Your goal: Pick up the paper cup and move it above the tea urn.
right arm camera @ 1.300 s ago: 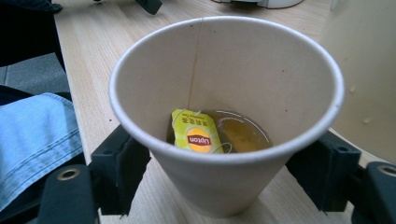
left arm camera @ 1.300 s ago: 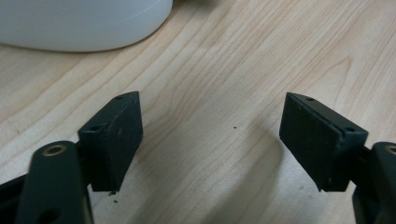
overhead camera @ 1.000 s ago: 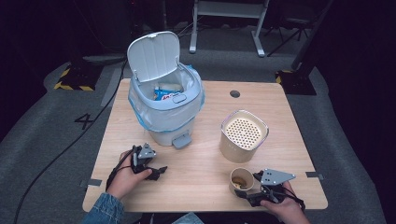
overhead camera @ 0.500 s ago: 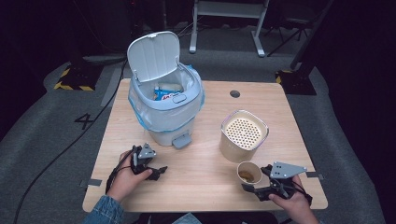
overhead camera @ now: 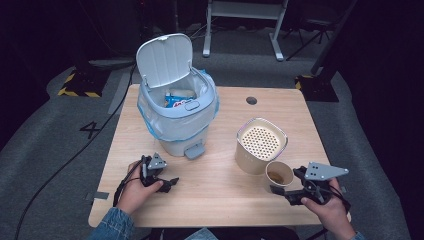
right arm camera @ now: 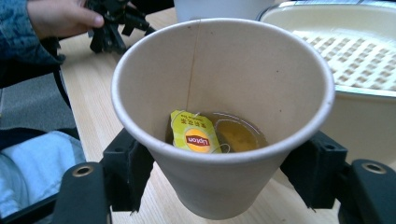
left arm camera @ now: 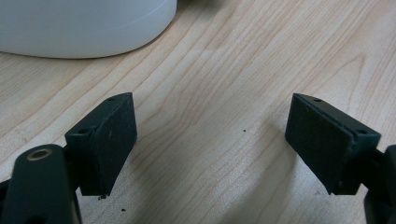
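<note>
At lower right of the high view, the right gripper (overhead camera: 285, 185) pinches a tan paper cup (overhead camera: 279, 174) of tea beside the cream perforated-lid canister (overhead camera: 260, 145); its jaws have just been closing. The left gripper (left arm camera: 210, 149) is spread over the bare wooden table (left arm camera: 224, 70).

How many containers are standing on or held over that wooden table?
3: a white lidded plastic bin at the back left, a cream canister with perforated top on the right, and a brown paper cup in the right hand-held gripper.

A tan paper cup (right arm camera: 223, 116) stands upright and open-topped at the lower right of the high view (overhead camera: 279, 175). A yellow Lipton tea bag tag (right arm camera: 194, 134) and amber liquid lie at its bottom.
</note>
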{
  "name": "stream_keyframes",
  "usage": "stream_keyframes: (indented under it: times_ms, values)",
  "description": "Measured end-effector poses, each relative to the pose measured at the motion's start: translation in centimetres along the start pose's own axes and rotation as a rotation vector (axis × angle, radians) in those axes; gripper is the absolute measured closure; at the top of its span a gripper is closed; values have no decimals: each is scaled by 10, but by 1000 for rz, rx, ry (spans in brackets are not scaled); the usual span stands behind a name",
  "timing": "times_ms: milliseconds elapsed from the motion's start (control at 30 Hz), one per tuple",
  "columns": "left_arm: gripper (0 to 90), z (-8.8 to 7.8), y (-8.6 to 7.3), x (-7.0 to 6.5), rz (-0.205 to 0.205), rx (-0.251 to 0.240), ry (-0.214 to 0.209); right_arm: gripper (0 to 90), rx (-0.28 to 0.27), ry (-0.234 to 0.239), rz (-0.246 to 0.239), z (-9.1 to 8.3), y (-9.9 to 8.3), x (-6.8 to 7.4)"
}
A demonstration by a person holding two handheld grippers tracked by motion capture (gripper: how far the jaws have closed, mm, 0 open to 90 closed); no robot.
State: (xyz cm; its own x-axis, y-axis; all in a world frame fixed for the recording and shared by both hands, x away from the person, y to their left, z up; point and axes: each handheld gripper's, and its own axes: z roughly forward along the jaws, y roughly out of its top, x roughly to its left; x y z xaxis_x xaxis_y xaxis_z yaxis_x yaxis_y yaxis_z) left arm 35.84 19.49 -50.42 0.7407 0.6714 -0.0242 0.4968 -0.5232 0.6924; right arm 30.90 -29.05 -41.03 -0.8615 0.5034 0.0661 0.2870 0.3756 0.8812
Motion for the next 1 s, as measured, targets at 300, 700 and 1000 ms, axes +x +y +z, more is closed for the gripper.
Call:
stream_keyframes:
  times_ms: [300, 700, 1000]
  values:
    - [171, 0, 0, 0, 0, 0, 0, 316, -25, -34, 9, -18, 27, -8]
    - [172, 0, 0, 0, -2, 0, 0, 316, -53, -97, -33, -25, 69, -35]
    - [172, 0, 0, 0, 1, 0, 1, 317, -53, -136, -47, -15, 84, -58]
